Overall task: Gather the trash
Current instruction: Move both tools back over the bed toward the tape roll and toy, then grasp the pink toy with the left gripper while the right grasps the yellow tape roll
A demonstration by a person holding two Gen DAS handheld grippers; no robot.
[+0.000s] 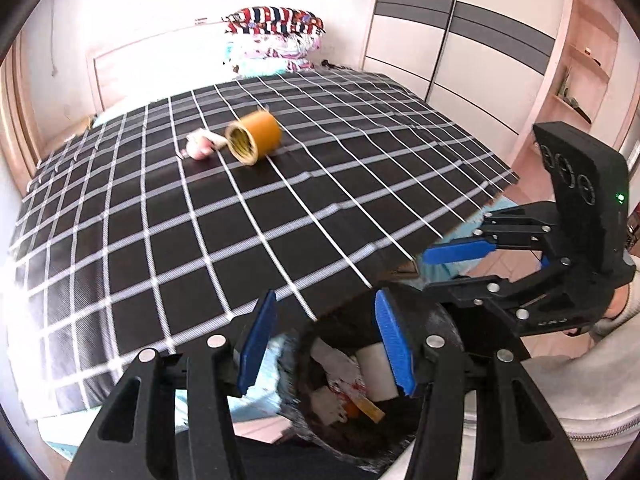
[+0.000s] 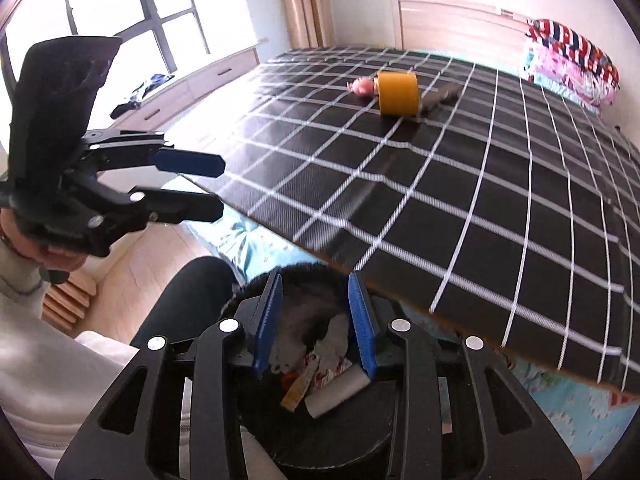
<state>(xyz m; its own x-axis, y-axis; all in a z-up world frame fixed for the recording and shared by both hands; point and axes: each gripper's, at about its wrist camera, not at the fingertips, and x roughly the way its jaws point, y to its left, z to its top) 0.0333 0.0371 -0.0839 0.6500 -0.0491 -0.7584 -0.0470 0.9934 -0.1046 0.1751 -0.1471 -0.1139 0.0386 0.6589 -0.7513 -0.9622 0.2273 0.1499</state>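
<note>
Holding trash: black bin (image 1: 360, 432), at 6 o'clock beside the bed (image 1: 200, 208).
Bin contents: crumpled white paper (image 2: 334, 338), a white block (image 2: 340, 394), a printed wrapper (image 2: 320, 374), an orange packet (image 2: 296, 392).
Left on bed: tape roll (image 1: 252, 136) near the middle, pink scrap (image 1: 200, 146) touching it at 9 o'clock.
Left hand-held gripper (image 1: 326, 344): released, nothing between the blue pads, above the bin.
Right hand-held gripper (image 2: 316, 324): released, empty, above the bin.
</note>
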